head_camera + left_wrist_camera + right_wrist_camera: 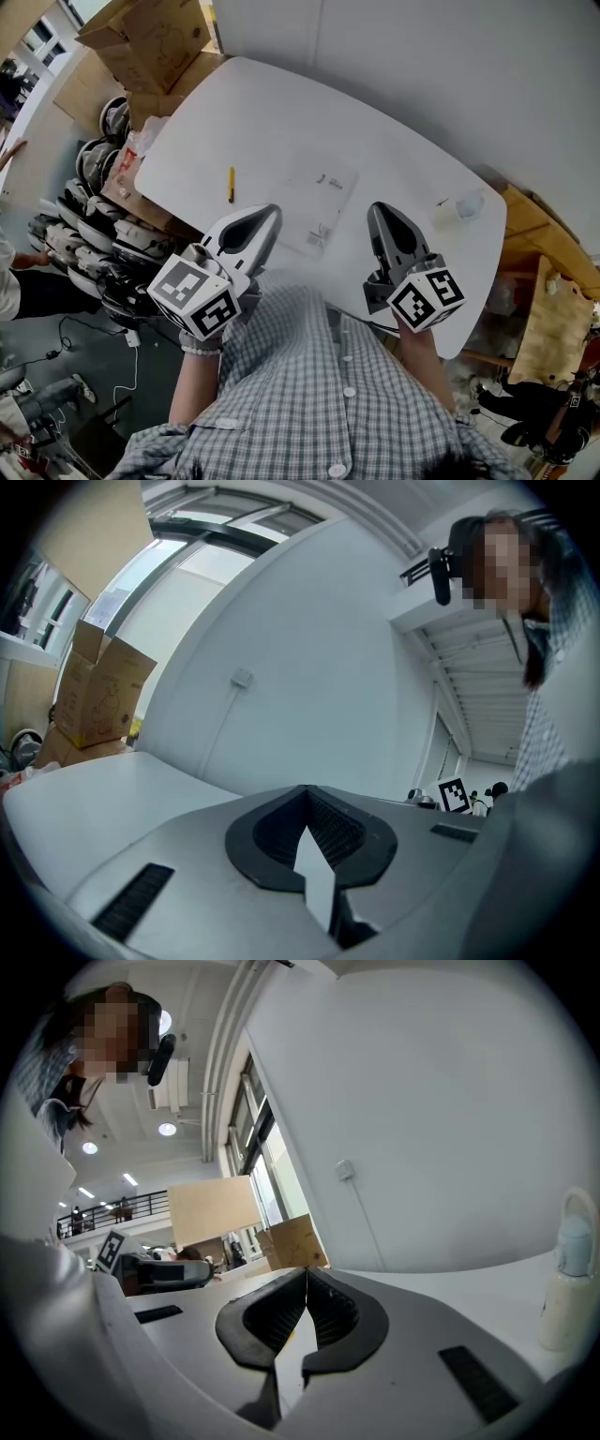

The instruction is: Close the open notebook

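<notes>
While the left tongs [270, 214] and right tongs [378, 210] are held pressed together on nothing, the notebook [322, 199] is seen untouched just ahead between them, lying flat, seemingly one leaf wide, so closing is judged possibly done.

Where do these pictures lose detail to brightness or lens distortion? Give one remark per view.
Head view: the pale notebook almost vanishes against the bright white table; left gripper view: dark round vignette, seams on the wall bowed; right gripper view: same vignette, the bottle at the rim looks soft.
</notes>
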The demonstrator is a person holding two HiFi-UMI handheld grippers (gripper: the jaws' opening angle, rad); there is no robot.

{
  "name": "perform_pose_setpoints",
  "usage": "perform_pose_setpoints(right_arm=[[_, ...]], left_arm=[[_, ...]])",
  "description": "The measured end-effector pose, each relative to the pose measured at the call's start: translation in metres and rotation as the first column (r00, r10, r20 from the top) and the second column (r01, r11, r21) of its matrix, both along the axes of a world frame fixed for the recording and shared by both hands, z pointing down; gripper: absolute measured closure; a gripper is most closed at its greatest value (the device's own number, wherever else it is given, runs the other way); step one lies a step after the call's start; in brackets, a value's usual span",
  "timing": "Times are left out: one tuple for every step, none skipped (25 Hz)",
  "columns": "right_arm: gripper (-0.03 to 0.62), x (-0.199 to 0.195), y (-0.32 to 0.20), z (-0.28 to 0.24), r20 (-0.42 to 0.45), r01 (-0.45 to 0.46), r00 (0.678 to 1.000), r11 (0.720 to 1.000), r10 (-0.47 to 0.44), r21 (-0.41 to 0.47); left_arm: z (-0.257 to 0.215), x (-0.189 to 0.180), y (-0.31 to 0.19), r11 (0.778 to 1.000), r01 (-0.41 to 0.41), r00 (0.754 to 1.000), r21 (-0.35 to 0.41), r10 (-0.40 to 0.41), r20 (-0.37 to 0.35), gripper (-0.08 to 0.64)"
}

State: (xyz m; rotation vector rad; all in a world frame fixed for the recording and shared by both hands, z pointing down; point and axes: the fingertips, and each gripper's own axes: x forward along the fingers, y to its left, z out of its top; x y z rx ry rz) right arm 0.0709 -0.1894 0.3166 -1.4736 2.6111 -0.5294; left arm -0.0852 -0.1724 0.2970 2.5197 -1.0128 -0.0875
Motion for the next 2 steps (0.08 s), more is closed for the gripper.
perform_pose_setpoints(right_arm=[[0.571, -0.0008, 0.0007, 0.0007, 0.002, 0.006, 1.000, 1.000, -0.006, 0.000], [0.571, -0.0017, 0.0014, 0.0014, 0.004, 0.012, 1.000, 1.000, -0.012, 0.000]], left_arm=[[0.0000, -0.0001, 0.0001, 1.000, 0.000, 1.000, 0.000, 0.000, -0.001, 0.552], [-0.0001, -0.0002, 0.0003, 1.000, -0.001, 1.000, 0.000, 0.001, -0.001, 0.552]])
